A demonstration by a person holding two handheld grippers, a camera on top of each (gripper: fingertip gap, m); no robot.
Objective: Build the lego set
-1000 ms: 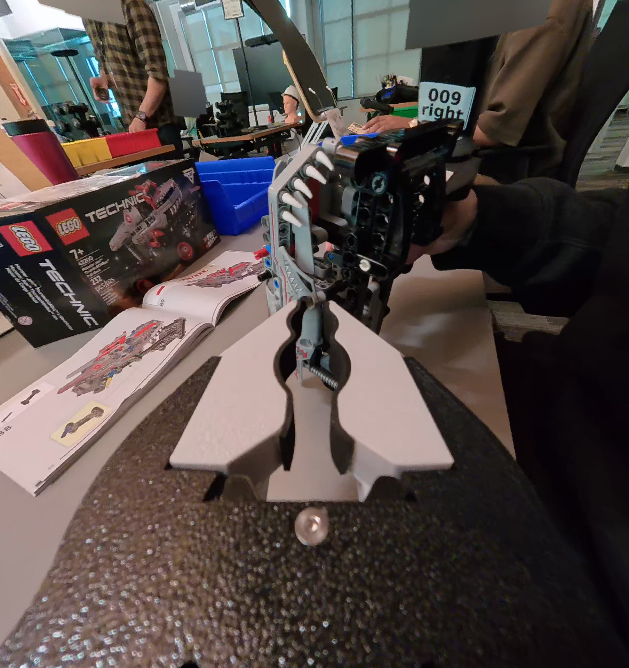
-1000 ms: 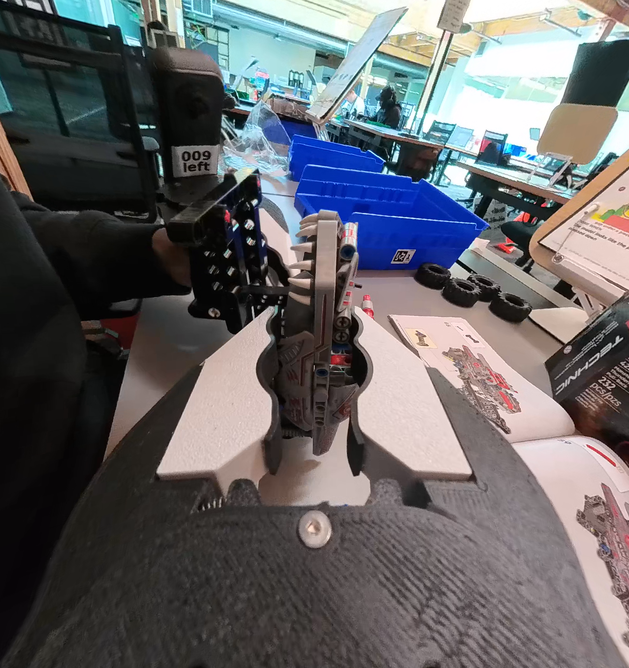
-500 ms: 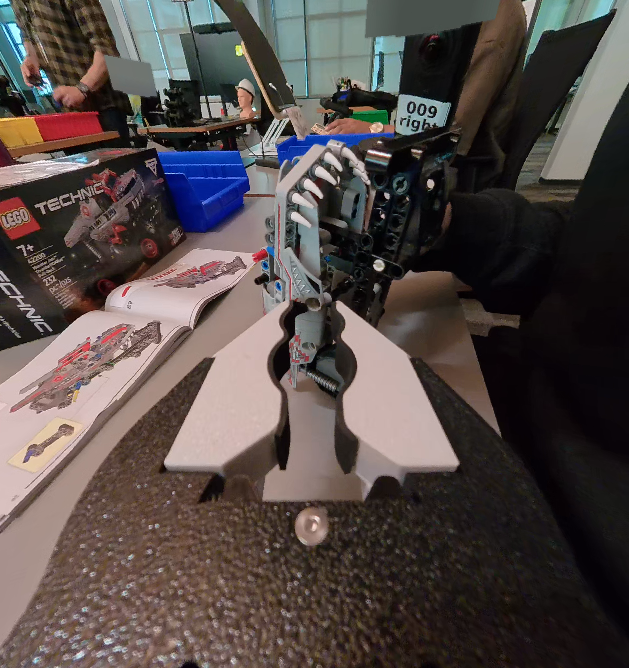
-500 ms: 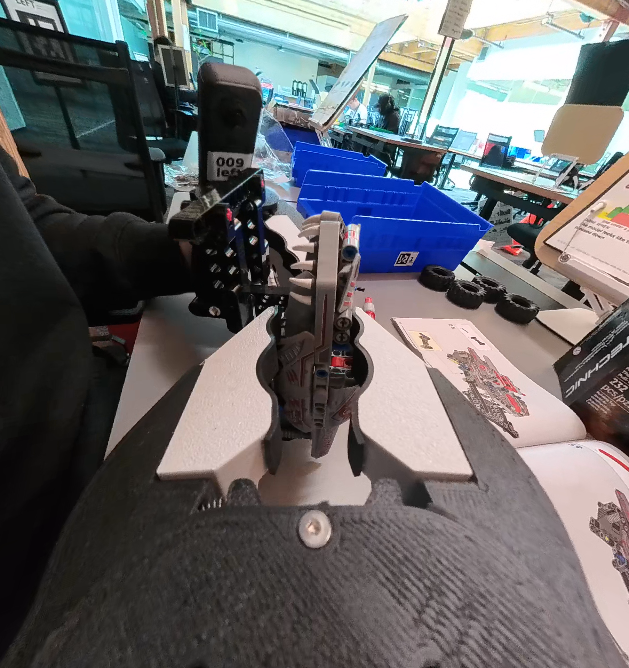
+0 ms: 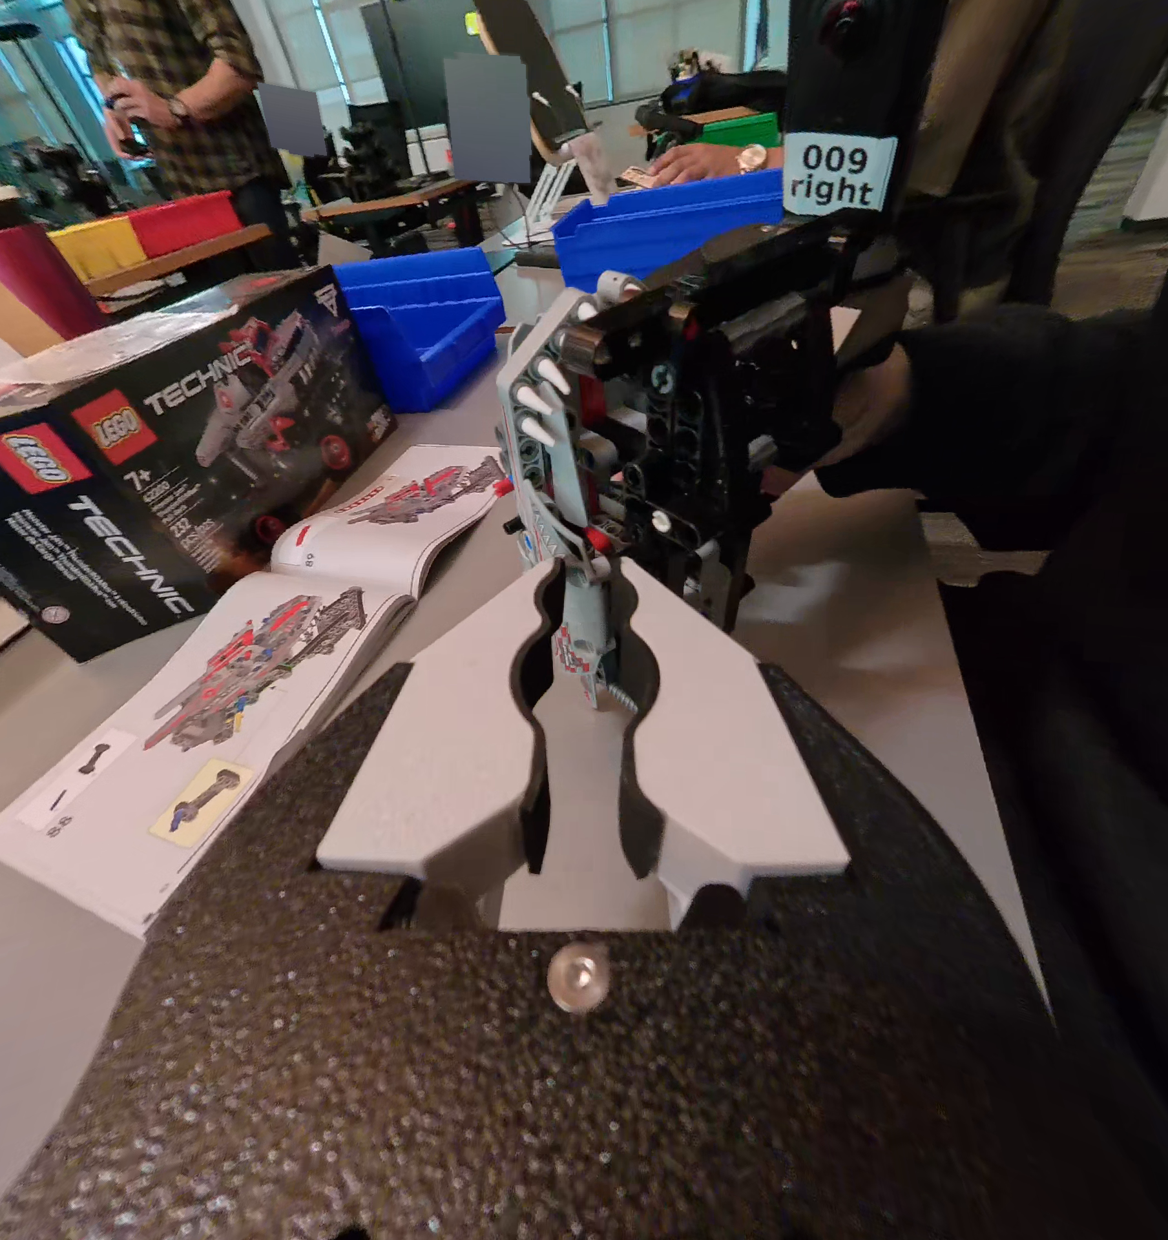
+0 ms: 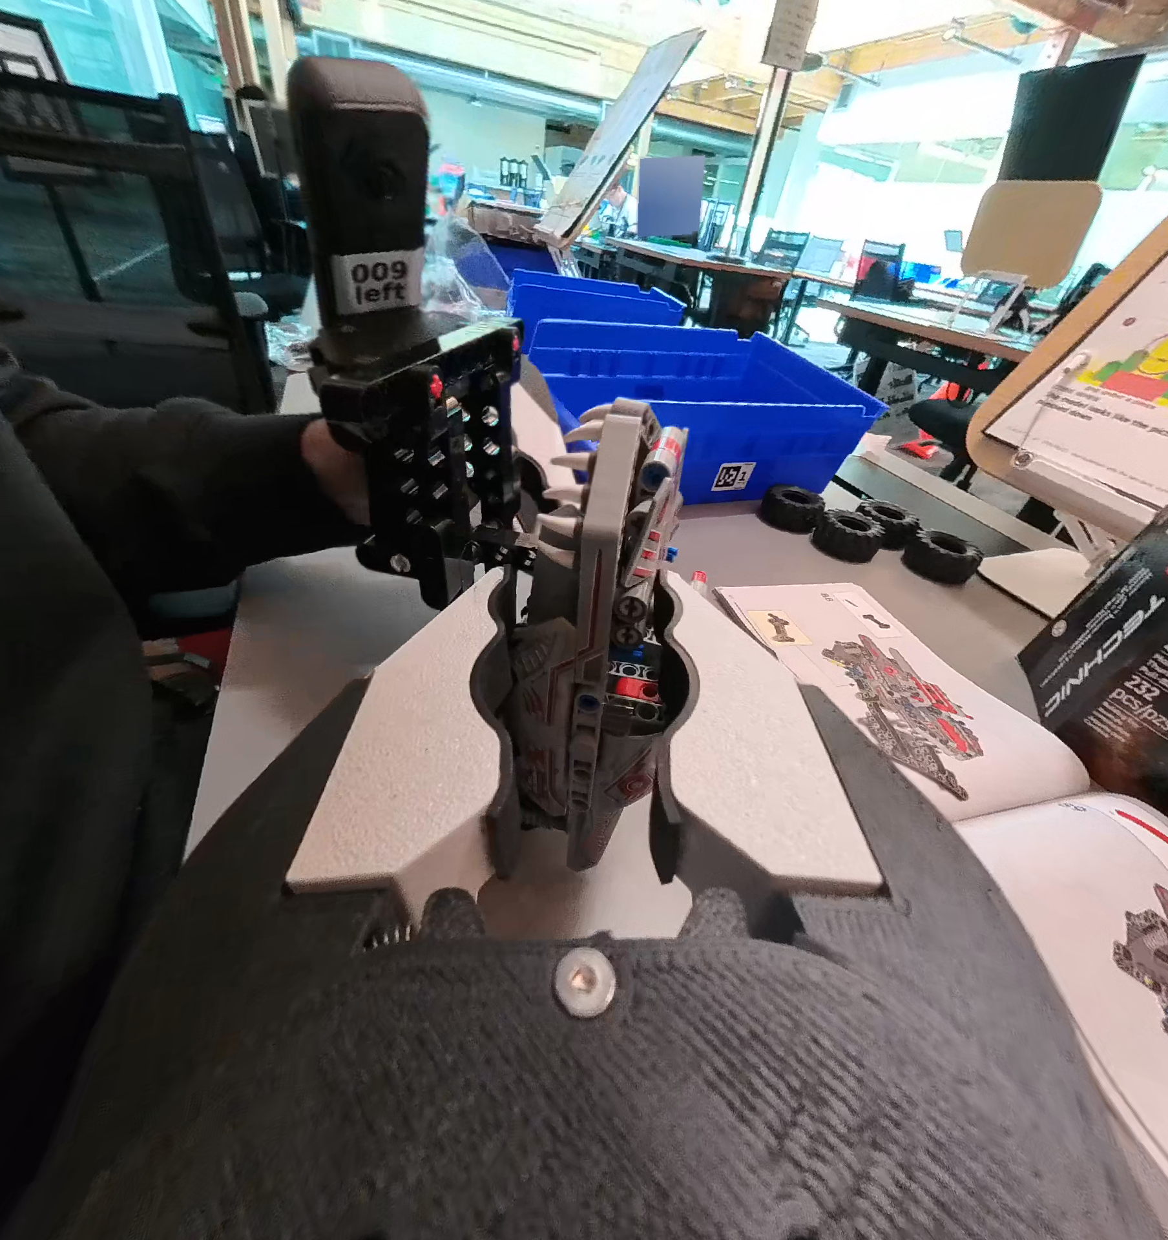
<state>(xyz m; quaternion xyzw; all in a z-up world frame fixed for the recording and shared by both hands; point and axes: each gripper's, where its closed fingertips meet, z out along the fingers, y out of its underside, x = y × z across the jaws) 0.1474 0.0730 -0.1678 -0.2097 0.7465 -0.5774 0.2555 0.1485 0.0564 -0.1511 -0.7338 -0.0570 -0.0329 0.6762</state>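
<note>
I have the grey and black Lego model [image 6: 588, 678] held upright above the tabletop [image 5: 829, 604], between my two grippers. My right gripper [image 6: 585, 725] has its jaws closed on its grey nose; my left gripper [image 5: 585, 644] has its jaws clamped on the narrow tail piece. The open instruction booklet [image 5: 232, 678] and the set's box [image 5: 165, 456] lie just beside it, with four black tyres [image 6: 870, 530] beyond.

Grey table [image 6: 736, 550] bears booklet [image 5: 246, 678], box [image 5: 165, 449], bins [image 6: 689, 396], seemingly four tyres [image 6: 863, 530].

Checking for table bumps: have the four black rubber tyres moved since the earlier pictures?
No: the black rubber tyres stay just right of the blue plastic bin.
</note>
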